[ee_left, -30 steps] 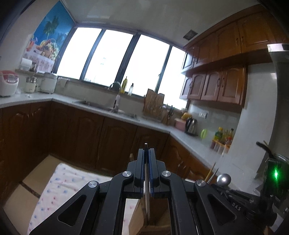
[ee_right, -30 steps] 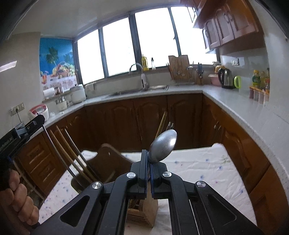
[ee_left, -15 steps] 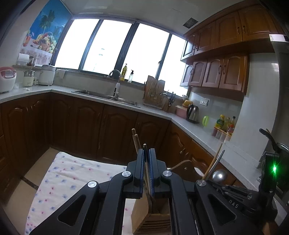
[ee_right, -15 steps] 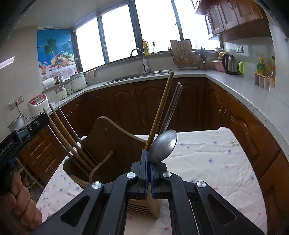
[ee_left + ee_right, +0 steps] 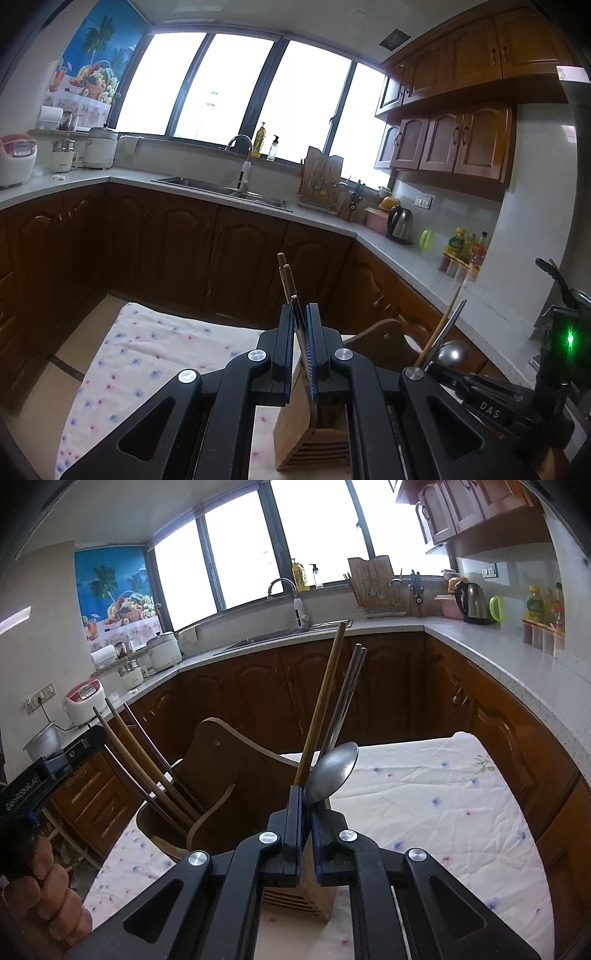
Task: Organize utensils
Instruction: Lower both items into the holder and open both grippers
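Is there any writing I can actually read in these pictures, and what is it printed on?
"DAS": white letters on the black body of the right gripper, seen in the left wrist view.
"CenRobot.AI", roughly; slanted and hard to read: on the black body of the left gripper, seen in the right wrist view.
Bottle labels: too small to read.

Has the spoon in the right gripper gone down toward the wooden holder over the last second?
Yes. The spoon now sits lower against the wooden holder, whose top has risen in view.
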A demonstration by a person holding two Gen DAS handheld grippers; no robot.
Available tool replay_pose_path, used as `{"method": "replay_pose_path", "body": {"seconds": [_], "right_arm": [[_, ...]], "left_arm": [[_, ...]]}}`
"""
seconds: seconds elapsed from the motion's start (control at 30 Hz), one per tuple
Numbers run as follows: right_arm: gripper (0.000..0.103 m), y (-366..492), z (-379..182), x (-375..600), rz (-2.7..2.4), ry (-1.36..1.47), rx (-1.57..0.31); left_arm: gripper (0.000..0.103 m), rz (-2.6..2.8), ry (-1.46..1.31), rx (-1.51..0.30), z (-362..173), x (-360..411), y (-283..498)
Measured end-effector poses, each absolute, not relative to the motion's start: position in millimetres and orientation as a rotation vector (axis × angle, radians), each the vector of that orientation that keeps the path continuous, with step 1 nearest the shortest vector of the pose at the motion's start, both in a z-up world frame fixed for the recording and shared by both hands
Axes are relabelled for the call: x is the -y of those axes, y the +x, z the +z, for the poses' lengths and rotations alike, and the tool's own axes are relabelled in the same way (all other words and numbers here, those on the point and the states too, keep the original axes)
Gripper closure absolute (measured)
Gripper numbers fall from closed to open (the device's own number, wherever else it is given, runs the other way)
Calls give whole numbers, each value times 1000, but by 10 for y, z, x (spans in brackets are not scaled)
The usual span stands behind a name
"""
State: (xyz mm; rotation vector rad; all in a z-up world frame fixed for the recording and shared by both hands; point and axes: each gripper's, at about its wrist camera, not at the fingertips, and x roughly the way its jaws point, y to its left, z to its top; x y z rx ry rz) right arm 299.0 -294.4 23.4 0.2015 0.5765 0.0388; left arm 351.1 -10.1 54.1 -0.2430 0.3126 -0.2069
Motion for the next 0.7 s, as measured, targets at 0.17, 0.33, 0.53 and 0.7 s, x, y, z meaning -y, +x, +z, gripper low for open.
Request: {"method": "replay_pose_path", "body": {"seconds": [0.17, 0.33, 0.53, 0.7], "right_arm": [[96, 2971, 243, 2953, 41, 212, -573], [94, 2951, 231, 2972, 41, 222, -583], [83, 2896, 228, 2997, 34, 235, -579], [80, 2879, 242, 3009, 30, 243, -576]], "left_arm": [[98, -206, -247, -316, 521, 104, 3459], [97, -203, -249, -323, 538, 82, 3450], [83, -196, -248, -329, 553, 101, 3442], [72, -190, -248, -332, 557, 85, 3418]]}}
